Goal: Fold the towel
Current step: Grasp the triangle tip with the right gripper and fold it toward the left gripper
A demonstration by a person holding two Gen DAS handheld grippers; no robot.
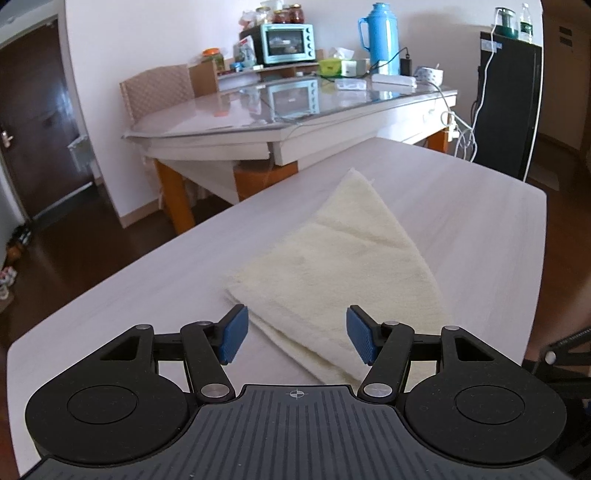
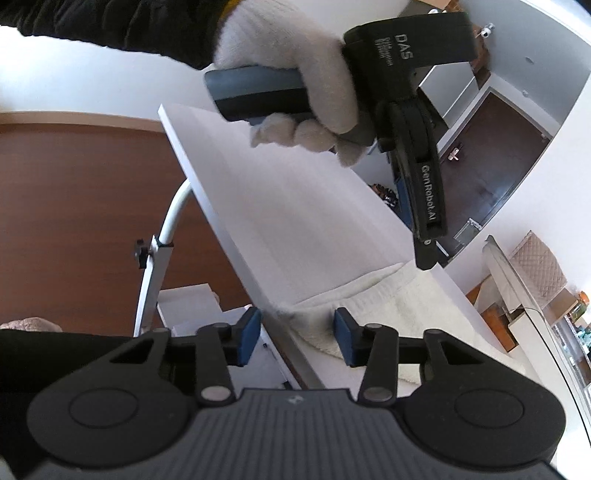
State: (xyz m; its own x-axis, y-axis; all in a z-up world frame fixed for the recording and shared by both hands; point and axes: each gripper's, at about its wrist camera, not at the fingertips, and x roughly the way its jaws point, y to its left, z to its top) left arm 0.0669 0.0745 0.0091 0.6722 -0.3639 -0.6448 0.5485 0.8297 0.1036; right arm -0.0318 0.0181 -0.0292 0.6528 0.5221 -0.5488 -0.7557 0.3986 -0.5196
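A pale wood-grain table (image 1: pixel 461 206) in a lived-in room carries the work. The left gripper (image 1: pixel 297 334) hovers with jaws apart and empty, the cream towel (image 1: pixel 332 258) lying folded just ahead and under its pads. The right gripper (image 2: pixel 295 339) stands partly open at the table edge, straddling the towel's near corner without pinching it. For a clean fold, seat both layers between the pads before closing.

A cream terry-cloth towel (image 1: pixel 343 254) is lying on the pale whitewashed wood-grain table (image 1: pixel 147 280). Beyond that table a mint-green toaster oven (image 1: pixel 290 43) and a sky-blue thermos jug (image 1: pixel 380 35) are showing; a white knitted glove (image 2: pixel 291 66) is showing above it.
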